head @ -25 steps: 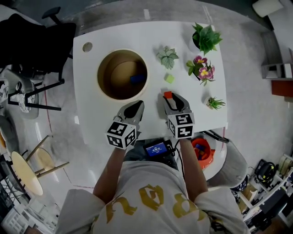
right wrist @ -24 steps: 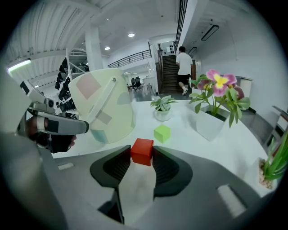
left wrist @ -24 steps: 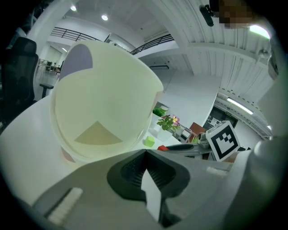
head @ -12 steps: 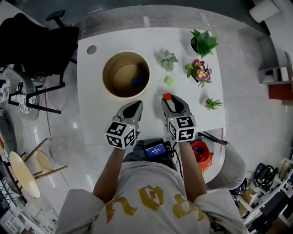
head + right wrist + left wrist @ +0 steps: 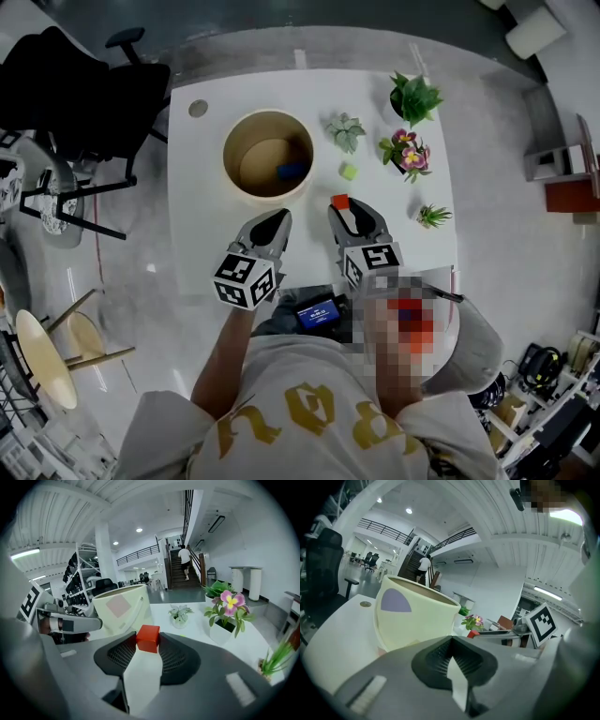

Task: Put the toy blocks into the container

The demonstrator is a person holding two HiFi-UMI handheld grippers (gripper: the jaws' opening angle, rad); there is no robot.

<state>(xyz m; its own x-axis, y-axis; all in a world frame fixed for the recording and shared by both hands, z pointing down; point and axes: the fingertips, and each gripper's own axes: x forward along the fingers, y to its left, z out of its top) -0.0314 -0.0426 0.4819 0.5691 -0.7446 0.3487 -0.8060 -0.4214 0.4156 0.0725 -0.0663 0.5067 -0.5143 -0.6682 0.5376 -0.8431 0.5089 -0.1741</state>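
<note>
1. The white bench (image 5: 202, 220) carries everything; the person stands at its near edge with one tool in each hand.
2. The container (image 5: 228, 169), a round pale tub with a tan inside, stands upright on the left half of the bench. The left gripper view shows its wall (image 5: 417, 620) just beyond that tool's tips.
3. The left tool (image 5: 278, 218) is just on the near side of the container. Its jaws are closed tip to tip (image 5: 452, 640) with nothing between them.
4. The right tool (image 5: 343, 208) is beside the left one and points the same way. Its jaws are partly closed (image 5: 148, 642) and clamp a red block at the very tips.
5. Four potted plants stand on the right half of the bench:
   - a leafy green plant (image 5: 412, 97) at the far corner;
   - a pink-flowered plant (image 5: 405, 152) nearer;
   - a pale small plant (image 5: 346, 129) just right of the container;
   - a tiny spiky plant (image 5: 432, 216) near the right edge.
6. The red block (image 5: 340, 201) is outside the container, off its near right side, gripped on two opposite faces (image 5: 148, 637).
7. A blue block (image 5: 292, 172) lies on the container's floor, toward its right wall.
8. A light green block (image 5: 349, 171) lies on the bench between the container and the flowered plant, touching neither.
</note>
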